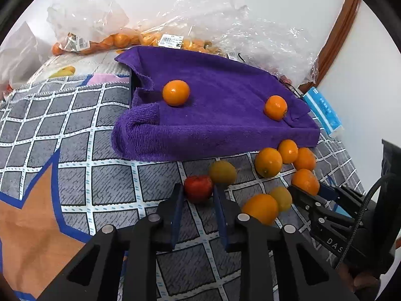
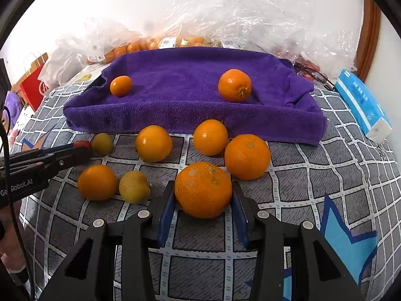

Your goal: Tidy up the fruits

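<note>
Grey checked mat (image 2: 313, 175) on the table, shopping bags (image 2: 225, 12) piled at the back. The purple towel (image 2: 175, 80) looks like my sorting spot, since two oranges already sit on it. My left gripper (image 1: 198, 192) is pinching the small red fruit (image 1: 198, 188), probably a tiny apple. My right gripper (image 2: 203, 198) is clamped on a big orange (image 2: 203, 189) on the mat, near the towel's front edge.

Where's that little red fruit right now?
In the left wrist view, the red fruit sits pinched between the left gripper fingers on the checked cloth, beside a yellow fruit.
</note>
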The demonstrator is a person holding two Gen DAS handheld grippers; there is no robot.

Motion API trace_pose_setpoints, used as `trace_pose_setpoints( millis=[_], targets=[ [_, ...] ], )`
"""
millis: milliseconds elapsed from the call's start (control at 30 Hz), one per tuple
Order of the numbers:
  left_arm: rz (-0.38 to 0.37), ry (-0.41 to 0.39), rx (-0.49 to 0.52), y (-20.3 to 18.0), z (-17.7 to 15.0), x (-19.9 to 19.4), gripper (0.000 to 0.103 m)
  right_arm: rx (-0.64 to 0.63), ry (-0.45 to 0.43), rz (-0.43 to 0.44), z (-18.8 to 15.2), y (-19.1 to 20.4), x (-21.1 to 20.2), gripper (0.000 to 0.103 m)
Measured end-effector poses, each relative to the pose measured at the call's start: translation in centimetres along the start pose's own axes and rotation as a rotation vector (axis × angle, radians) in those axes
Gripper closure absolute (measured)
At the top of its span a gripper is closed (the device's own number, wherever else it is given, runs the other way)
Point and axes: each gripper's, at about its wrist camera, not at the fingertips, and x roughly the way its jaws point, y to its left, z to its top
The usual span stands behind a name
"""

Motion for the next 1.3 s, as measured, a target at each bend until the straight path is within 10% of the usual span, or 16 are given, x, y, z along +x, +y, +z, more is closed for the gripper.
trace_pose_setpoints(
  millis=[1300],
  targets=[
    [0.057, -0.108, -0.030, 0.1, 0.4, -7.9, 0.080, 0.030, -0.061, 0.060, 2.4, -0.5, -6.1, 0.062]
  ],
)
